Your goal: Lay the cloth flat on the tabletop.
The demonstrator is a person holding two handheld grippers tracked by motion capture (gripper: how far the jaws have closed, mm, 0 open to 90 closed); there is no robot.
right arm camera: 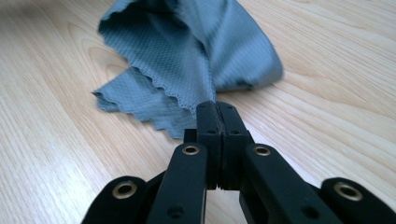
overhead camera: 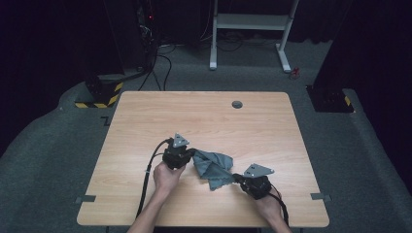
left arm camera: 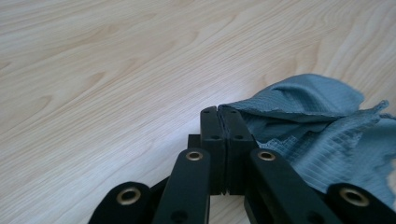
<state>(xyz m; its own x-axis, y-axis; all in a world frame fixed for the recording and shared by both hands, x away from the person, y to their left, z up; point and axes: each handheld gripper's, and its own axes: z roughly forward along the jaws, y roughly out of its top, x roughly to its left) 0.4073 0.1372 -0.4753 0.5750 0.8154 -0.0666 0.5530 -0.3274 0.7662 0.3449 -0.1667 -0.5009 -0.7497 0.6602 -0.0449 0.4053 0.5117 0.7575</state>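
- The wooden table (overhead camera: 145,194) carries a crumpled grey cloth (overhead camera: 214,167) near its front edge, not yet spread or folded.
- Left gripper (overhead camera: 190,152) is clamped on one cloth edge.
- Right gripper (overhead camera: 236,177) pinches the opposite corner; the pulling apart looks left to do.

I count one crumpled grey-blue woven cloth (overhead camera: 214,167) pinched between my two black claws (overhead camera: 193,152) (overhead camera: 235,176), on one pale wooden table (overhead camera: 204,116).

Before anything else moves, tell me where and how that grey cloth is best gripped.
Grip the grey cloth at its thin zigzag-cut edges, one corner per side, coming in low along the table. It lies crumpled, so only the edges offer a single layer. The left gripper and right gripper are already shut there.
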